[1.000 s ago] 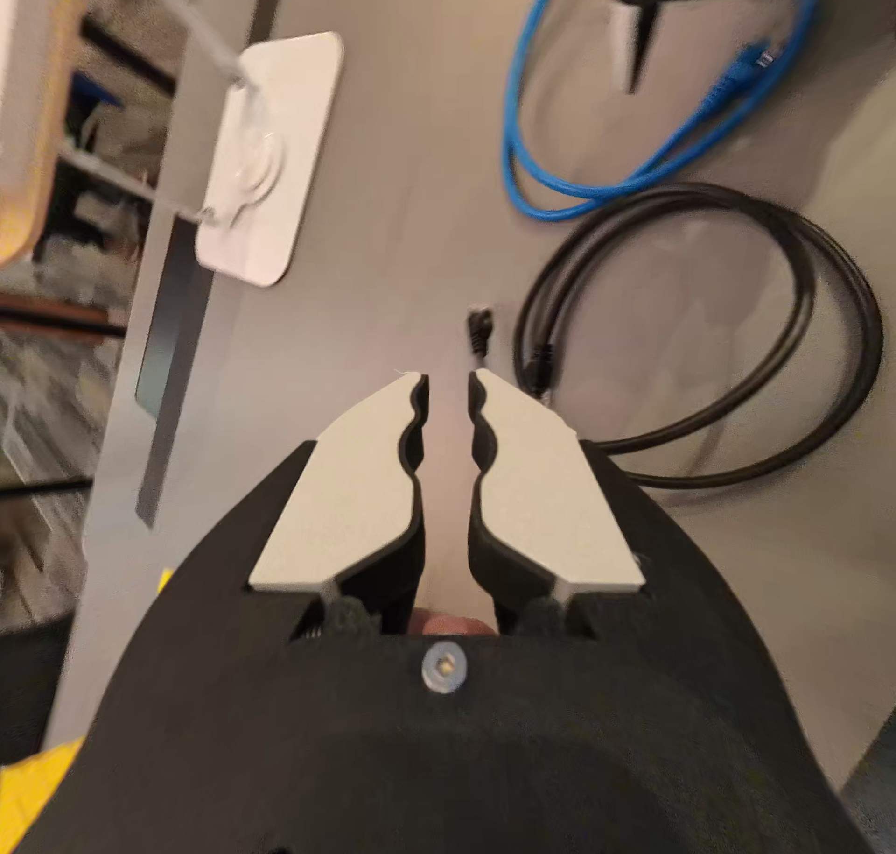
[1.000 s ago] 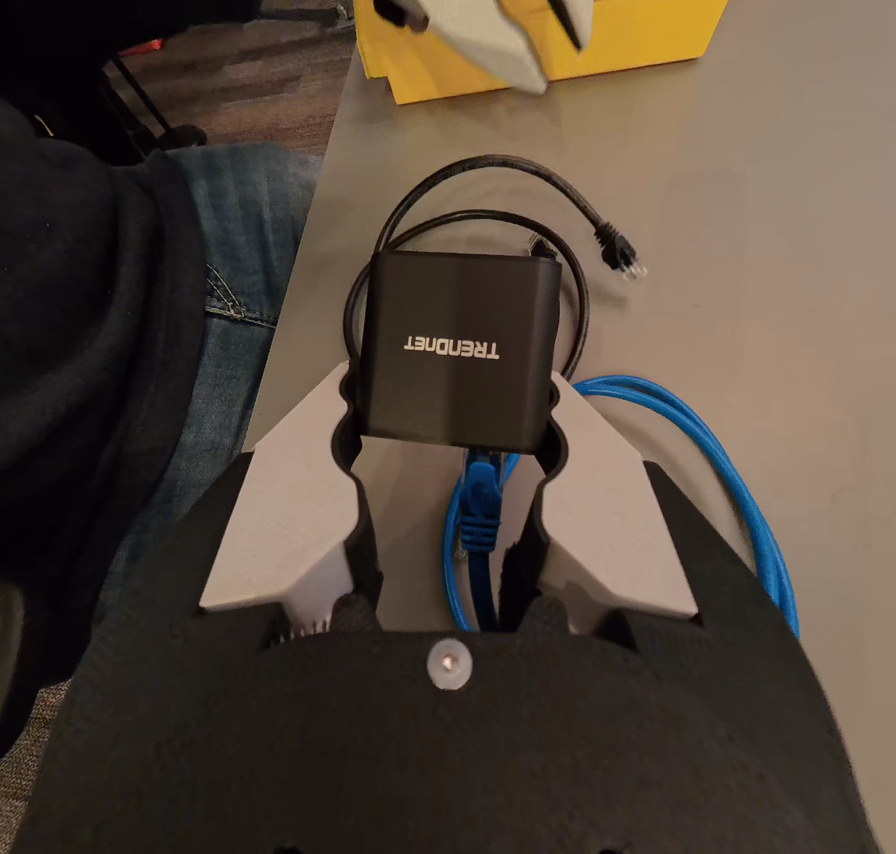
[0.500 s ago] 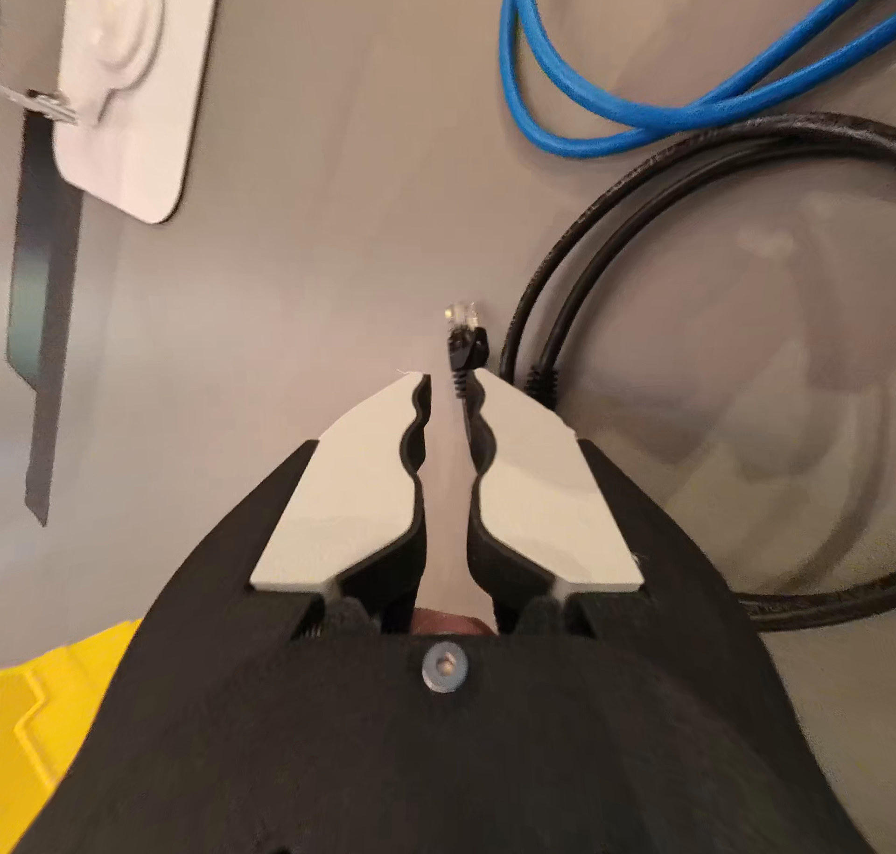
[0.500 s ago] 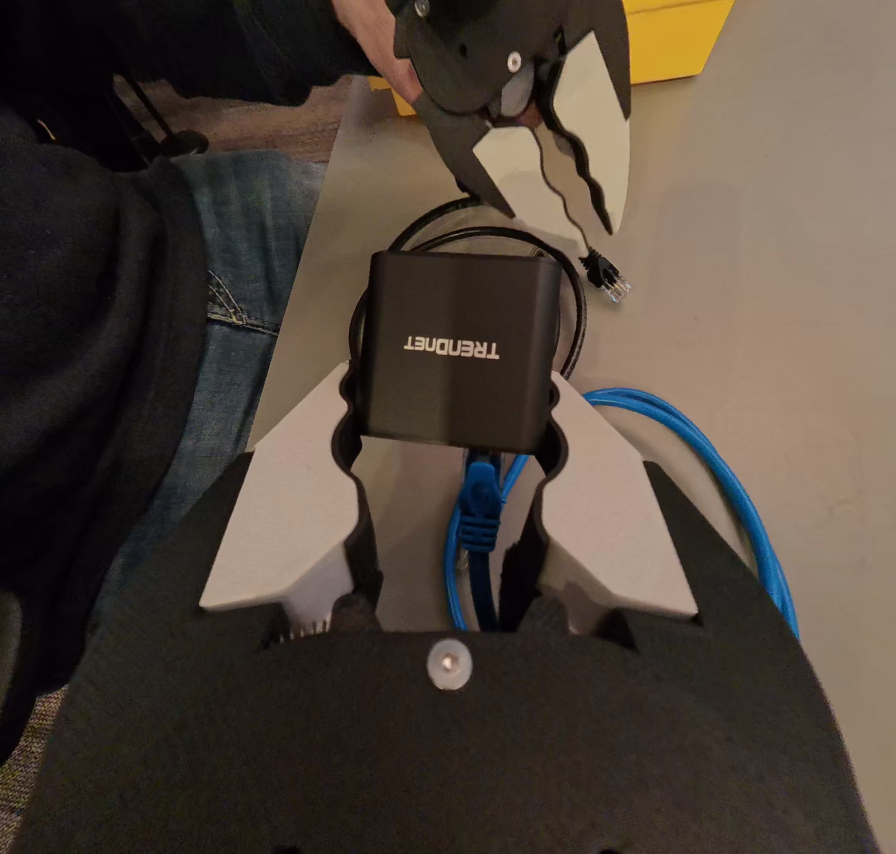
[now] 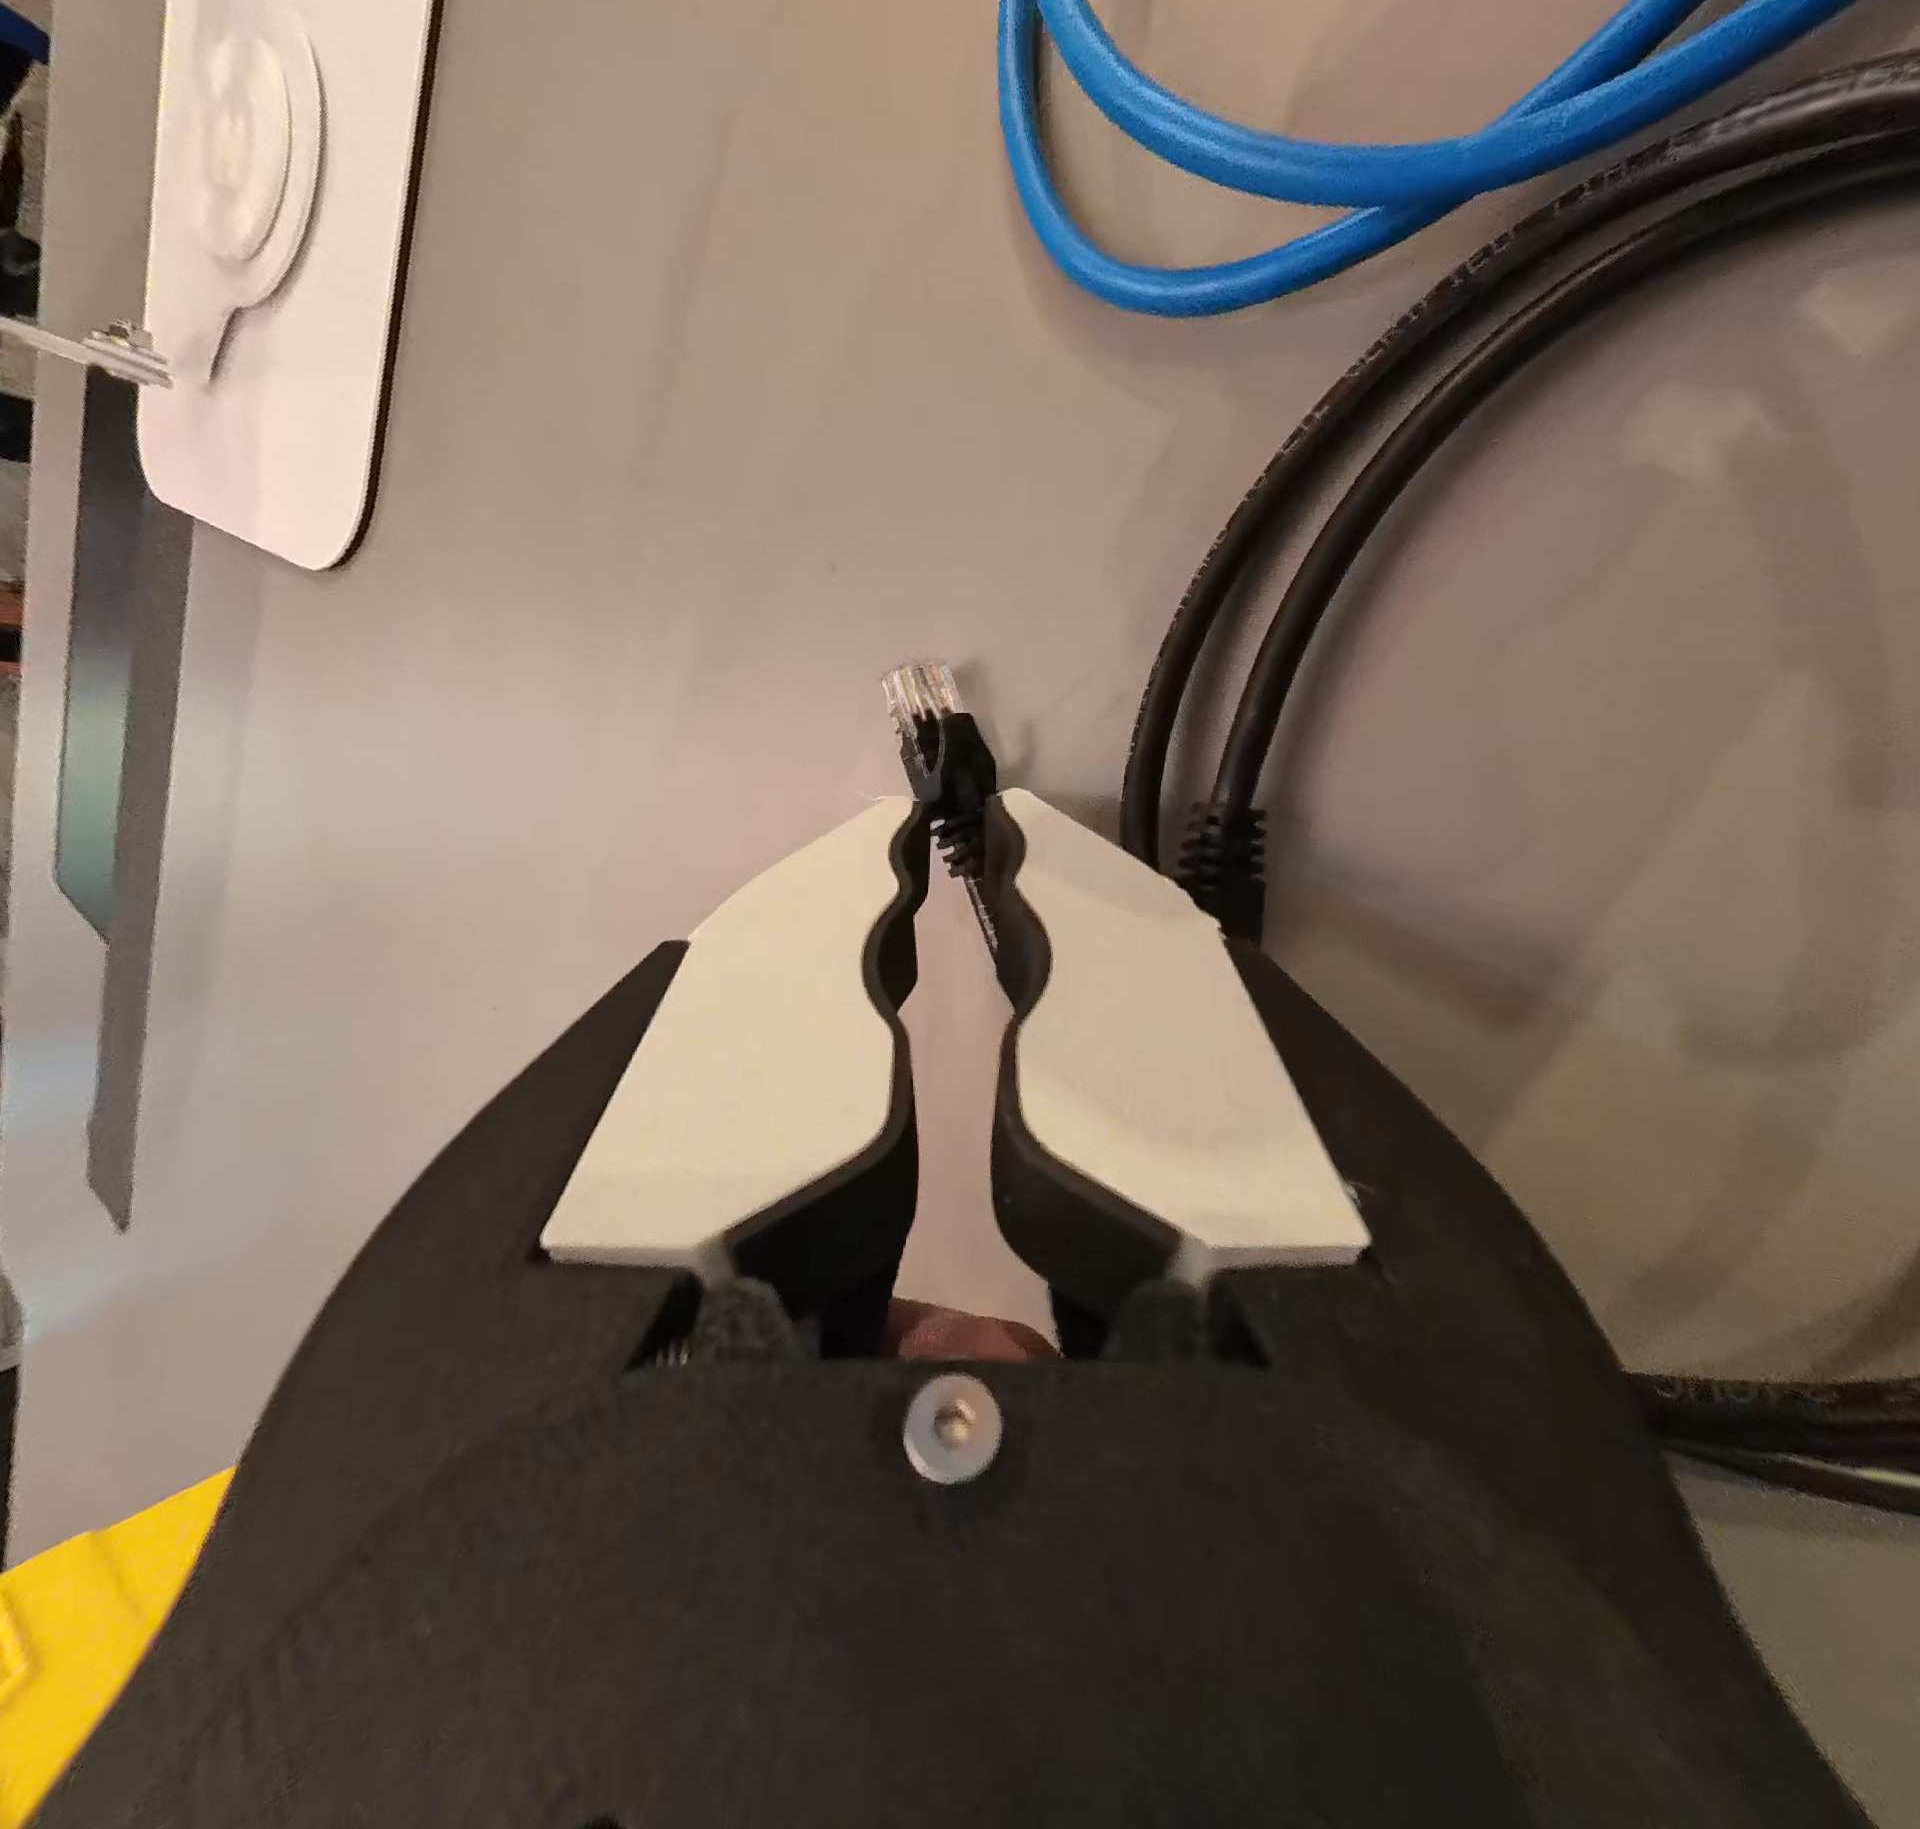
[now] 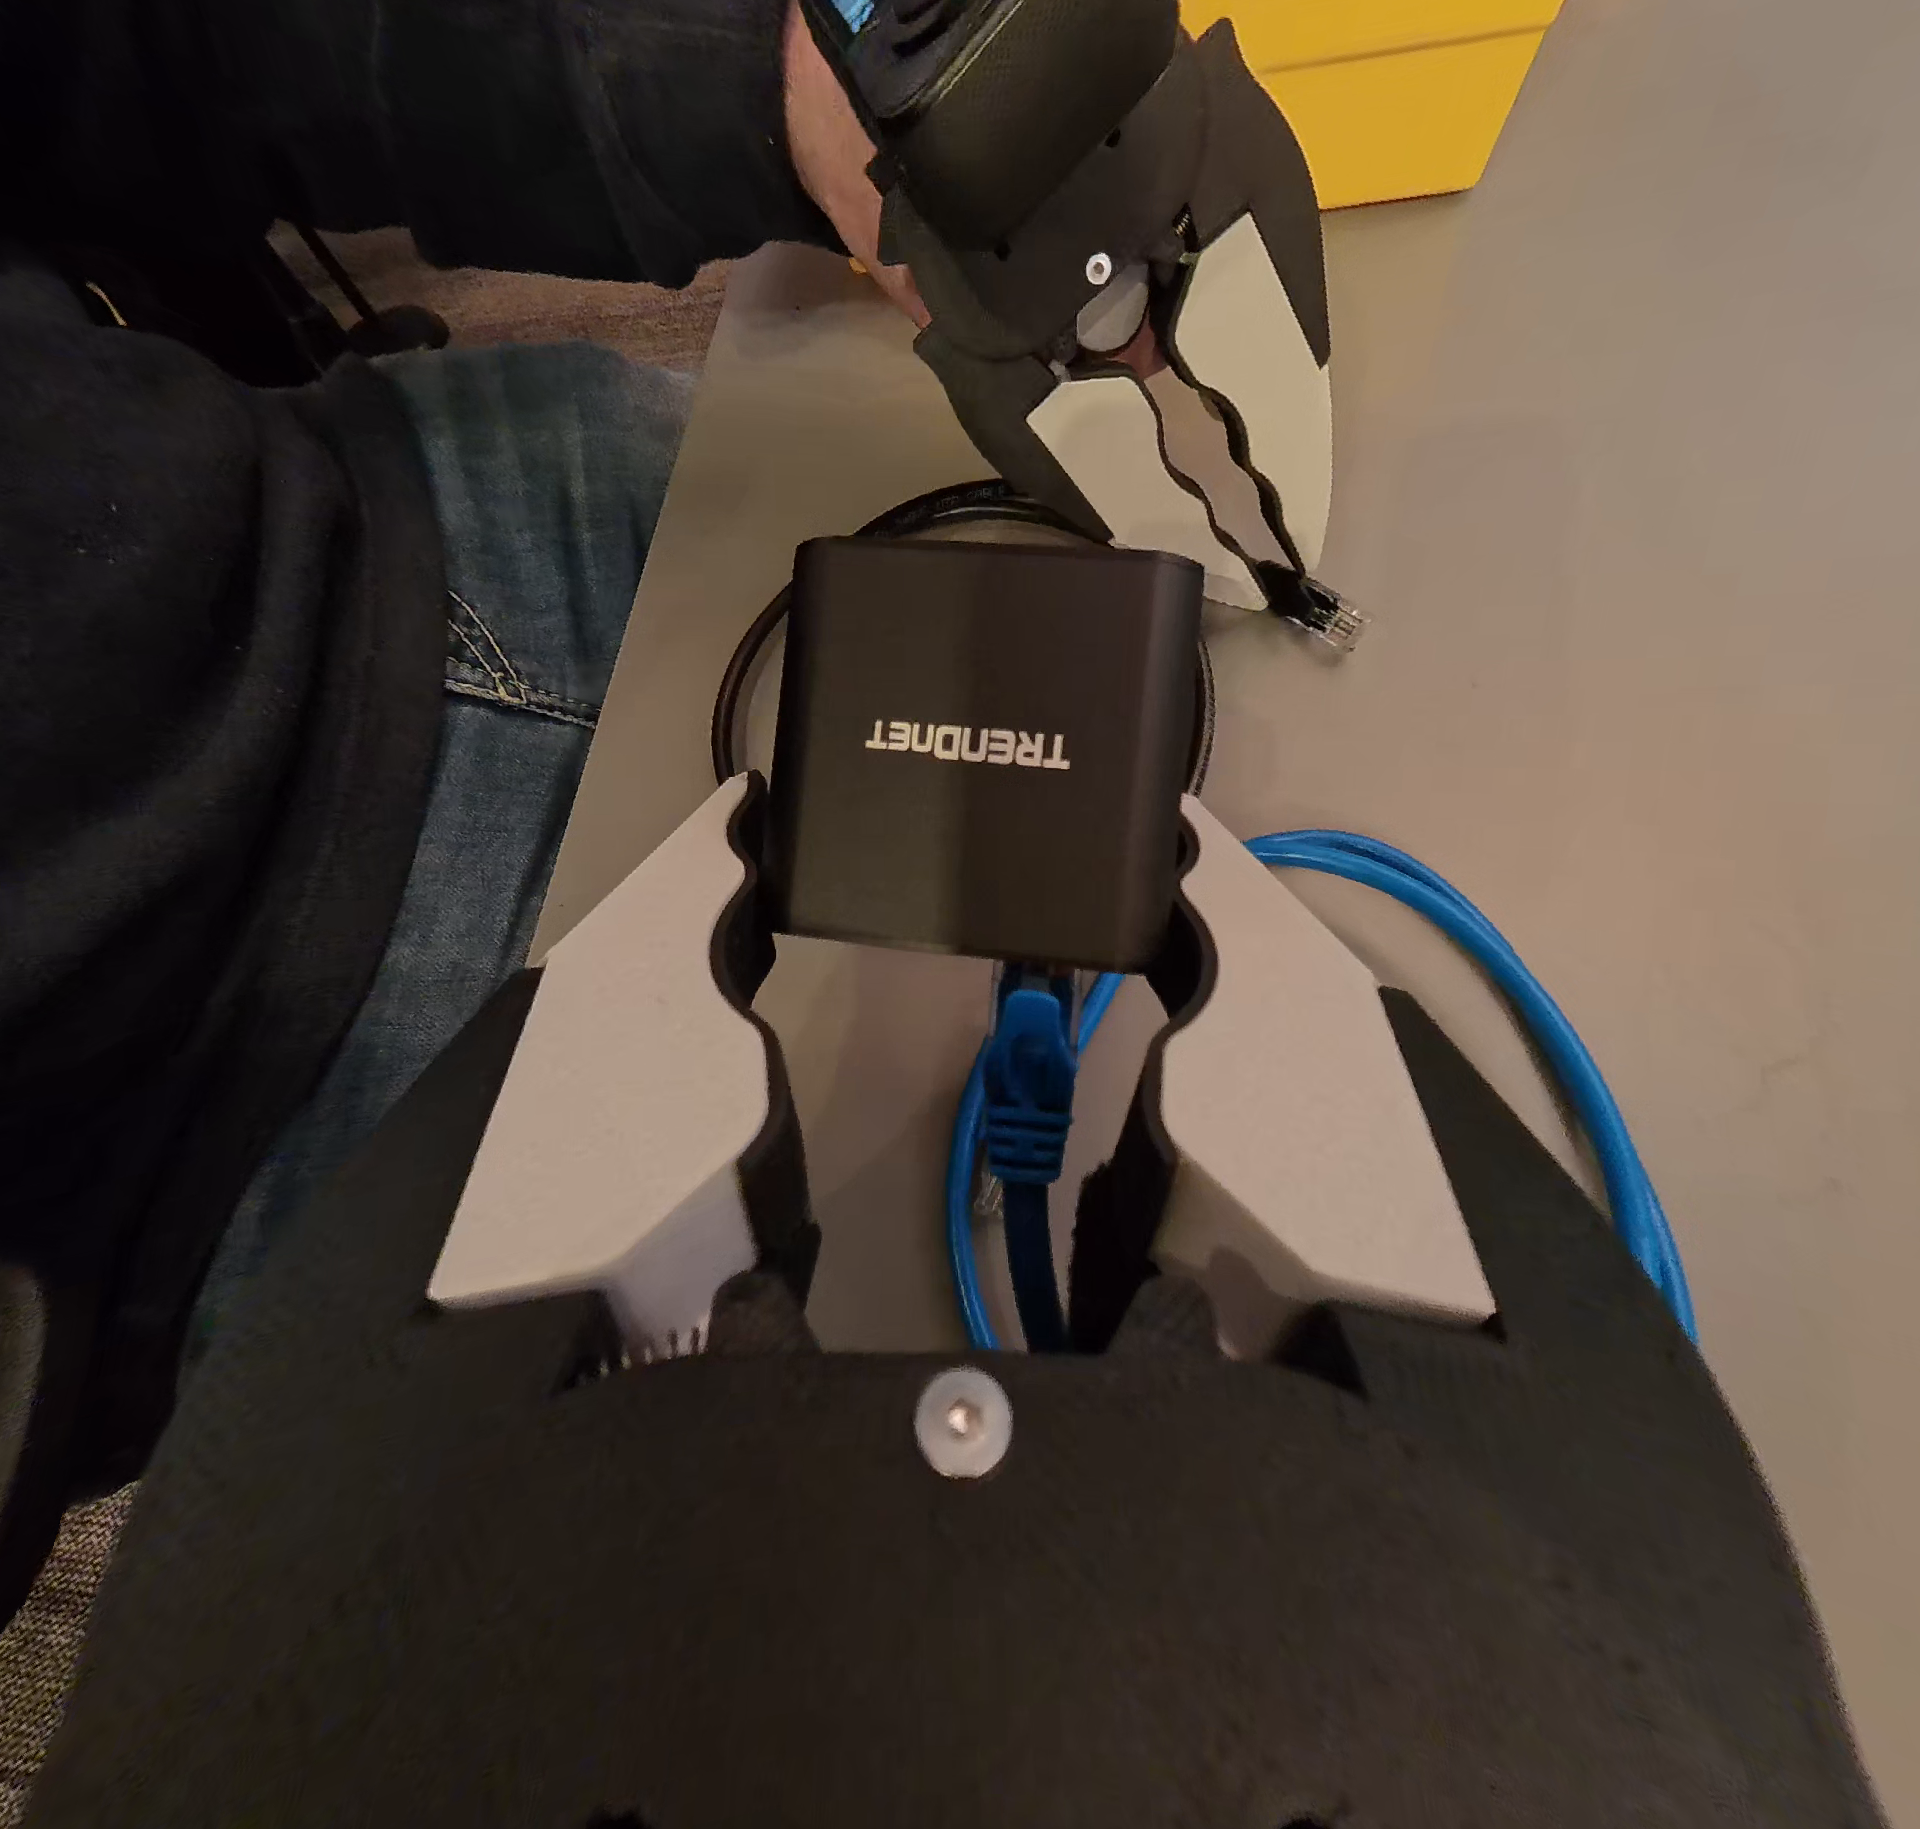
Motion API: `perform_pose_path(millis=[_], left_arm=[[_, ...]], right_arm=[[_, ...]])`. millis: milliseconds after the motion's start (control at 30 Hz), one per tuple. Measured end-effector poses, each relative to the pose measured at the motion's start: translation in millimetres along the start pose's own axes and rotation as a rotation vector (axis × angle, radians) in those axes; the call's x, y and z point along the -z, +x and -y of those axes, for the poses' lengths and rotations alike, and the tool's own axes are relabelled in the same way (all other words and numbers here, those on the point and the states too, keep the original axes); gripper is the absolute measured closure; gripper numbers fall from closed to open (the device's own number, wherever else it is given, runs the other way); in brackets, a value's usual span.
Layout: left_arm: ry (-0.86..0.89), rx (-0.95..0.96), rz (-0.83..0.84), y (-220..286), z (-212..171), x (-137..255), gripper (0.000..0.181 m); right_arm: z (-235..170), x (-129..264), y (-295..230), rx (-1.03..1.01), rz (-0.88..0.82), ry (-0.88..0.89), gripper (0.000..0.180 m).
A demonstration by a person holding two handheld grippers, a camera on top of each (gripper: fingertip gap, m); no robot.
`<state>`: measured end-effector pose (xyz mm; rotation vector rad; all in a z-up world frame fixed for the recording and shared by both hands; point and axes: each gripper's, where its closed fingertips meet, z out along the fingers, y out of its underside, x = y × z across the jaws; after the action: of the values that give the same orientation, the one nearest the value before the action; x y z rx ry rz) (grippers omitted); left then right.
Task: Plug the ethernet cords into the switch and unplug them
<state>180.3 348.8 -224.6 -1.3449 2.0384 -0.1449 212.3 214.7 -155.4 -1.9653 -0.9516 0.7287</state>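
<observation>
My right gripper (image 6: pixel 971 813) is shut on the sides of the black switch (image 6: pixel 982 699) and holds it over the grey table. A blue ethernet cord (image 6: pixel 1023 1073) is plugged into the switch's near side, and its loop (image 5: pixel 1195 273) lies on the table. My left gripper (image 5: pixel 951 808) is shut on the boot of the black ethernet cord's plug (image 5: pixel 940 730), whose clear tip sticks out past the fingertips. The left gripper also shows in the right wrist view (image 6: pixel 1273 574), just beyond the switch's far right corner. The black cord's coil (image 5: pixel 1299 636) lies to the right.
A white flat stand base (image 5: pixel 281 221) sits at the table's far left edge. A yellow box (image 6: pixel 1382 44) stands behind the left gripper. The person's jeans-clad leg (image 6: pixel 499 636) is beside the table edge (image 6: pixel 623 657). Some 15 centimeters of space lies between my two pairs of fingers.
My left gripper has come down and forward onto the black cord's plug, so its tips now sit around the boot. The right gripper and the switch have not moved.
</observation>
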Motion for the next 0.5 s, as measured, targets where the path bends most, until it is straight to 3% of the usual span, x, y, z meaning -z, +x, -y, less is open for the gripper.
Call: perform_pose_path(millis=[500], left_arm=[[0.043, 0.203, -0.067, -0.9, -3.7, -3.8, 0.166]], right_arm=[[3.2, 1.1, -1.1, 0.007, -0.001, 0.008, 0.109]])
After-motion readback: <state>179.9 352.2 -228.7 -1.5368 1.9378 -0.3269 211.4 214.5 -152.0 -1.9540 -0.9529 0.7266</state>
